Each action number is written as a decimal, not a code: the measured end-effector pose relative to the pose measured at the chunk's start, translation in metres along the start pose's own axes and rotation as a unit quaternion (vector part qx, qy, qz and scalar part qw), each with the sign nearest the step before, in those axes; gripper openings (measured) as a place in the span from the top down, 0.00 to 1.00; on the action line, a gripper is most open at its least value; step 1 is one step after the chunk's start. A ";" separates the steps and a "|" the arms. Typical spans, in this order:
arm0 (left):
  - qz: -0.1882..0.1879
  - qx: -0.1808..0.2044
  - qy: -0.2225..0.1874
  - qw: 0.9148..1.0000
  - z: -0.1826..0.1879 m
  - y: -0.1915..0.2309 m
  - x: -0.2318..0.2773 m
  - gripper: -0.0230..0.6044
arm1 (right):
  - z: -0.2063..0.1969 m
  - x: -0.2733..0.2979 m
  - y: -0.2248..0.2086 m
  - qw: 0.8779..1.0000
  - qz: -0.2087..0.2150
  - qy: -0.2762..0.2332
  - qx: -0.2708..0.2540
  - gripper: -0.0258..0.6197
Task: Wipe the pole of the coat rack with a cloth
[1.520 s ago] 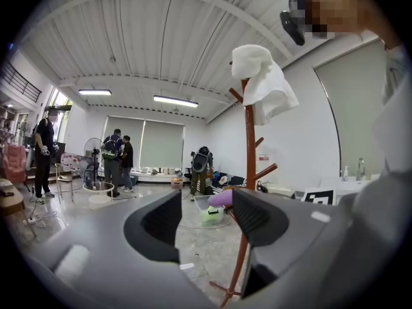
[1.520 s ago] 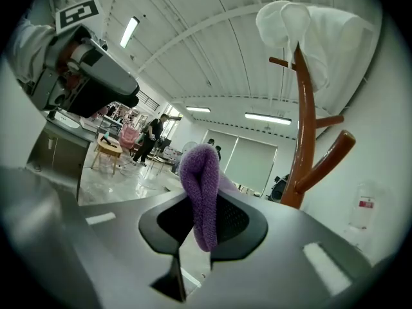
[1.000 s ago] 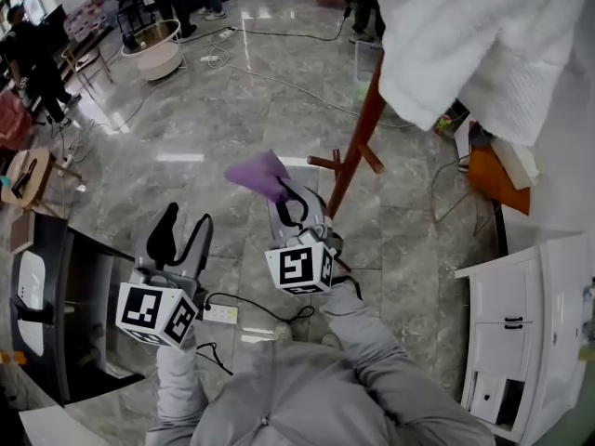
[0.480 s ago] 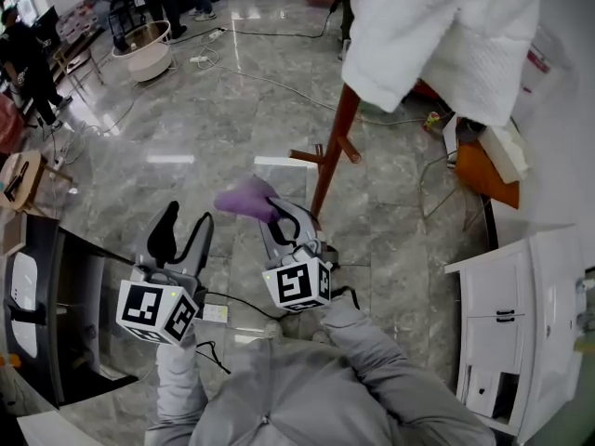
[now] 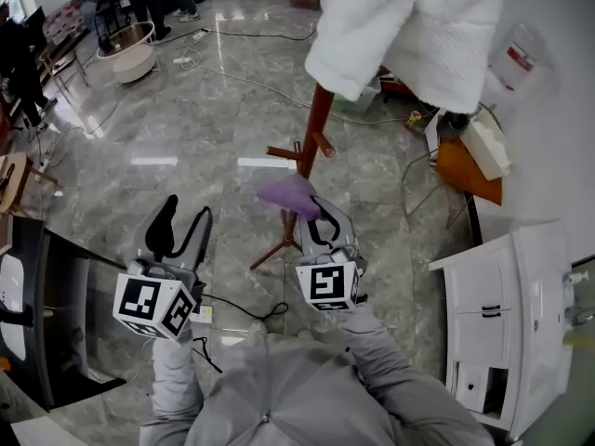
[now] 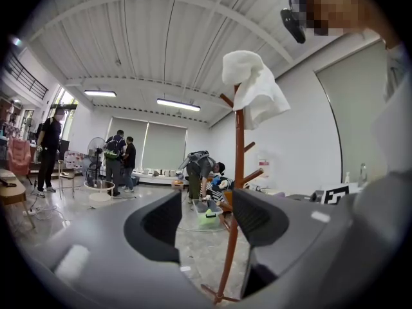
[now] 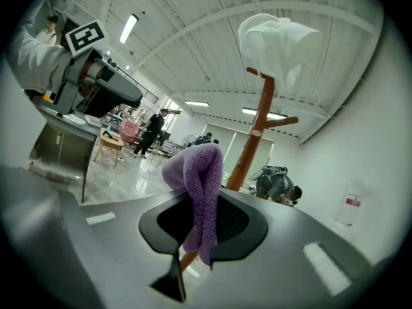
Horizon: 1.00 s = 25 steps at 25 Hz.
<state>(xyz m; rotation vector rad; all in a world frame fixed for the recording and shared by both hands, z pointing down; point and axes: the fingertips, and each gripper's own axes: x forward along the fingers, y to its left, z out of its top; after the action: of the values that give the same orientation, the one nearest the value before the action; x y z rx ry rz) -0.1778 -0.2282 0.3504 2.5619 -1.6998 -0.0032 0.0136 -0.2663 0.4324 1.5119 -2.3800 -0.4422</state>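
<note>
Your right hand-held gripper is clamped on a purple cloth. A narrow fold is pinched between the jaws and the rest bunches up above them. Your left hand-held gripper hangs low and off to the side, its jaws set wide with nothing between them. Ahead of you the grey marble floor carries the coat rack, which has a white towel draped over its top and short pegs branching off lower down. Its reddish wooden pole slants down through the head view, and the cloth sits right at its lower stretch, just under the pegs. The two overlap there, and in the right gripper view the pole rises close behind the cloth, but you cannot tell whether fabric is pressed on wood yet. The step in hand looks like the start of a stroke. To do it well, lay the loose bunched part against the pole rather than the jaw tips. Let it wrap partway round, then draw it along the length in one steady line. Hold the clamp firm, since only a thin fold is gripped. Push lightly, because the towel likely makes the rack top-heavy. Your free gripper could steady the pole, and you should lift clear of each peg.
</note>
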 end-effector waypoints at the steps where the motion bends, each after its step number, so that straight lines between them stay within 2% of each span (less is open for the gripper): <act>1: 0.000 0.000 -0.001 1.000 0.000 -0.002 0.000 0.54 | -0.001 -0.002 -0.012 1.000 -0.012 0.000 -0.001 0.88; 6: 0.011 -0.002 -0.005 1.000 -0.001 -0.001 -0.005 0.54 | 0.014 0.000 -0.062 0.998 -0.060 -0.016 -0.026 0.88; 10: 0.025 -0.005 -0.002 1.000 -0.001 0.004 -0.012 0.54 | 0.020 0.014 -0.083 0.996 -0.077 -0.015 -0.050 0.88; 18: 0.061 -0.011 0.009 0.998 -0.008 0.017 -0.027 0.54 | -0.003 0.054 -0.084 0.995 -0.063 0.018 -0.070 0.88; 25: 0.073 -0.012 0.015 0.997 -0.016 0.025 -0.032 0.54 | -0.017 0.074 -0.081 0.995 -0.057 0.042 -0.071 0.88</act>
<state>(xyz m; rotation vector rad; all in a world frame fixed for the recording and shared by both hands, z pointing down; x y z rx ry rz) -0.2126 -0.2074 0.3670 2.4016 -1.8605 0.0240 0.0566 -0.3684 0.4213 1.5739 -2.1592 -0.5502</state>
